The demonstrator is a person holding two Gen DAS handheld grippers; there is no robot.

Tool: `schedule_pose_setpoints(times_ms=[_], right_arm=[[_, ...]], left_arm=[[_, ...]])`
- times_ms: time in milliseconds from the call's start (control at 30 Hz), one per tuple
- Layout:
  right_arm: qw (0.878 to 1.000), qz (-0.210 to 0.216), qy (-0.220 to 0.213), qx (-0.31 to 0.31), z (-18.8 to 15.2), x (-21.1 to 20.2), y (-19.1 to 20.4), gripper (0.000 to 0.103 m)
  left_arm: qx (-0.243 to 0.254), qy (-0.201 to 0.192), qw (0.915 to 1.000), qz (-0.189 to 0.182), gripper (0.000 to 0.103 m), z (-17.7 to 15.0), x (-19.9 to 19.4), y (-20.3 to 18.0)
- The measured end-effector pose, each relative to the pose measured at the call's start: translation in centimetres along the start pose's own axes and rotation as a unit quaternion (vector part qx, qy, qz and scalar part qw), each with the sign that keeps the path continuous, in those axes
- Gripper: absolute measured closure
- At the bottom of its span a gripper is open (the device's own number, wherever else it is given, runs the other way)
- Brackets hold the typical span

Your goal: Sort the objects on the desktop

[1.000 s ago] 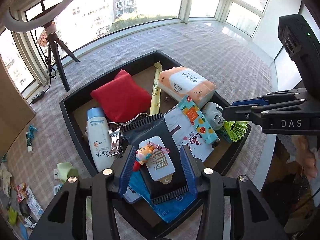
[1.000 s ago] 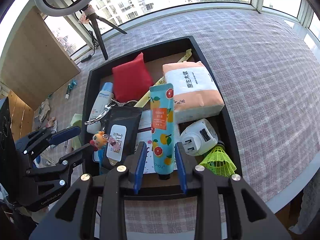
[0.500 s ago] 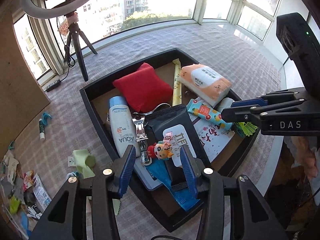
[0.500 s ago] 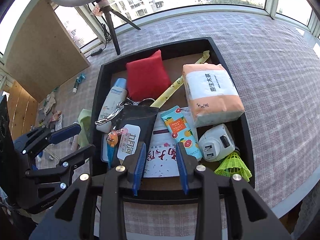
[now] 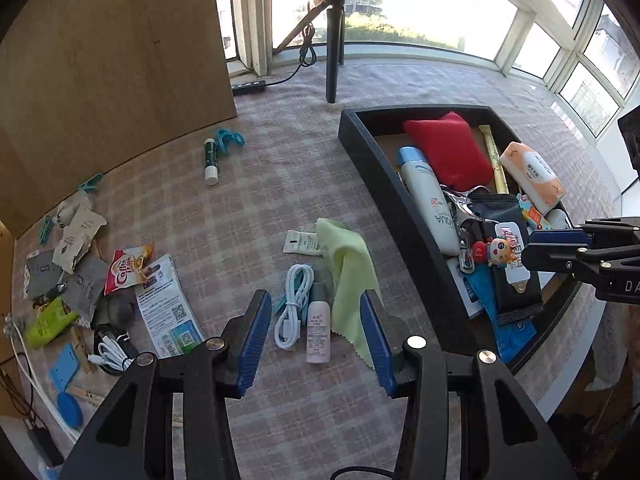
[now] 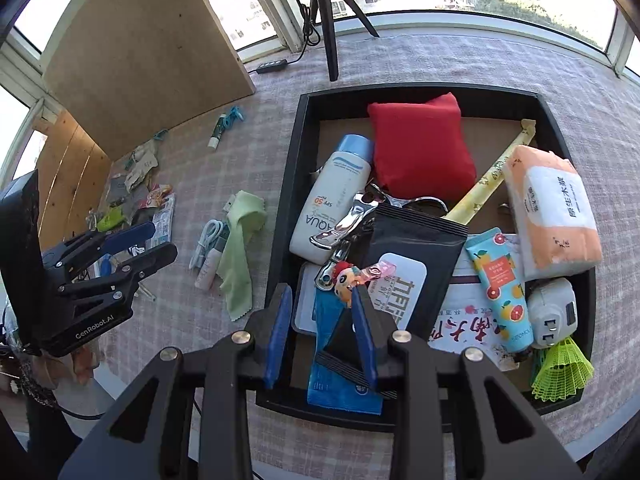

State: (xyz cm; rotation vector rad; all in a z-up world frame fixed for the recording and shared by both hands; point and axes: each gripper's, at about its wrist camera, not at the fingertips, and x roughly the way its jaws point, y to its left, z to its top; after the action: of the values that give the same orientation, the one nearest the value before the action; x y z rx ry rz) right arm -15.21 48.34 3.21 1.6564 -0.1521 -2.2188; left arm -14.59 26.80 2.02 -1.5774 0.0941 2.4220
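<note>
A checked tablecloth (image 5: 248, 208) covers the desk by a sunlit window, with loose clutter at nine o'clock and a black tray (image 6: 288, 184) packed with sorted items at three o'clock. At the far left of the left wrist view lie torn wrappers, a Coffee-mate sachet (image 5: 128, 270) and a green packet (image 5: 48, 326); a glue stick (image 5: 211, 158) rests alone toward eleven o'clock. The left gripper (image 5: 316, 338) hangs over the cloth with its blue pads spread and nothing between them; framed in the gap are a coiled white cable (image 5: 294, 306) and a small pink bottle (image 5: 319, 330), lying side by side, with a pale green cloth (image 5: 352, 276) just beside the bottle at its three o'clock. Inside the tray, a white sunscreen bottle (image 6: 336, 196) lies against the left wall, a red pouch (image 6: 420, 148) at twelve o'clock, a black wipes pack (image 6: 408, 256) in the middle and an orange tissue pack (image 6: 556, 216) at three o'clock, with a fruit-print tube (image 6: 500, 288), a white plug adapter (image 6: 554, 312) and a green shuttlecock (image 6: 560, 368) toward five o'clock. The right gripper (image 6: 324, 334) hovers above the tray's near edge, pads parted and empty, over a small doll charm (image 6: 343, 276) and a blue packet (image 6: 340, 384).
</note>
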Motion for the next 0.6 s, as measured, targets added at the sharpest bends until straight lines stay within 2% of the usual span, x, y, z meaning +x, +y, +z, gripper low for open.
schedule_pose_setpoints(times_ms=[233,400,600], right_arm=[[0.998,0.013,0.035,-0.042,0.3,4.4,5.2,0.072],[0.997,0.007,0.057,-0.054,1.0,8.0,7.6,0.072],[0.996,-0.023,0.071,-0.056,2.3,11.3,8.2,0.072]], left_arm=[[-0.031,0.032,0.9990,-0.001,0.059,-1.5,2.8,3.7],[-0.019,0.048,0.9986,-0.010,0.059,-1.2,5.3,3.3],[-0.001,0.068,0.9975,-0.019,0.061,-0.7,8.1,2.4]])
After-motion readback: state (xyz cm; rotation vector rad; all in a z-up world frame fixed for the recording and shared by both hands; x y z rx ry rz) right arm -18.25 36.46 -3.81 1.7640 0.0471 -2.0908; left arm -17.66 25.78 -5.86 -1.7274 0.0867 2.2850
